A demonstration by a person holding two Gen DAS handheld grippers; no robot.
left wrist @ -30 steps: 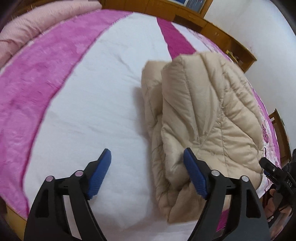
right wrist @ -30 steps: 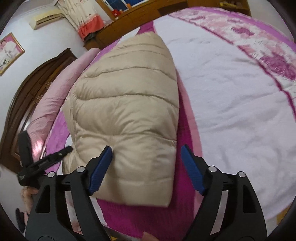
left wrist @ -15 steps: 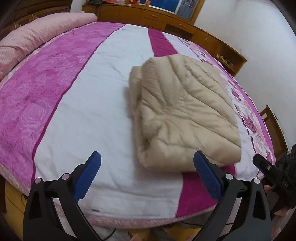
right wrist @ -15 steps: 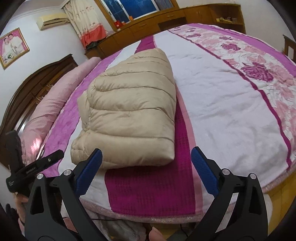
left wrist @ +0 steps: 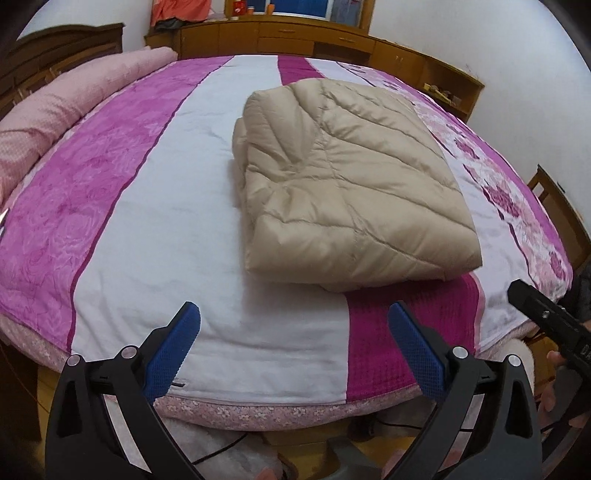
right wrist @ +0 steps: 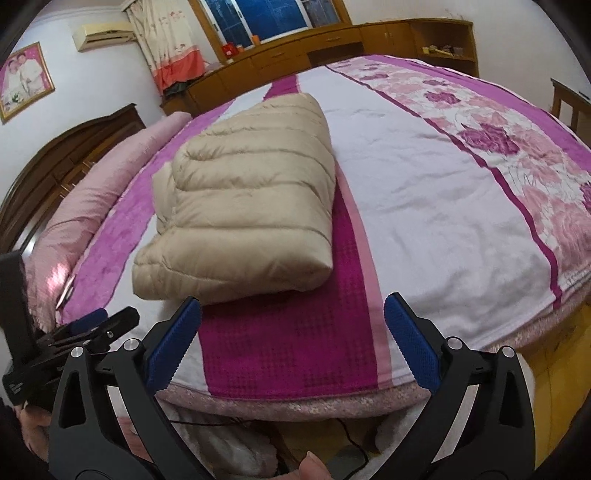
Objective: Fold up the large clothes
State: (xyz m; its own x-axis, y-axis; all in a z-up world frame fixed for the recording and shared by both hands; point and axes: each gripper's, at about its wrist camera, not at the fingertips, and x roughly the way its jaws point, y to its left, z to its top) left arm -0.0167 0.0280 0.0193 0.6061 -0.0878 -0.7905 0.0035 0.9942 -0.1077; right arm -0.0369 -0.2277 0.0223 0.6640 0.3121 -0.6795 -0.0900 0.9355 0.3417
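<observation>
On the bed with the pink, magenta and white striped cover (left wrist: 155,206): folded beige quilted down coat (left wrist: 354,184), lying flat as a compact rectangular bundle across the white band and the dark magenta stripe, near the foot edge.

Near the foot edge of the bed, clear of the coat: left tool (left wrist: 293,325) with blue-padded fingers (left wrist: 173,350), jaws spread wide, having just been opening, nothing between them. Not touching the coat or the cover.

Beside it, at the same edge: right tool (right wrist: 293,321), jaws likewise spread wide after just opening, nothing between them; blue pads (right wrist: 412,347) apart from the coat, near its closest folded edge.

Along the head of the bed: long pale pink bolster (left wrist: 74,99). Behind the bed: brown wooden cabinets (left wrist: 295,37) beneath a window (right wrist: 258,18).
</observation>
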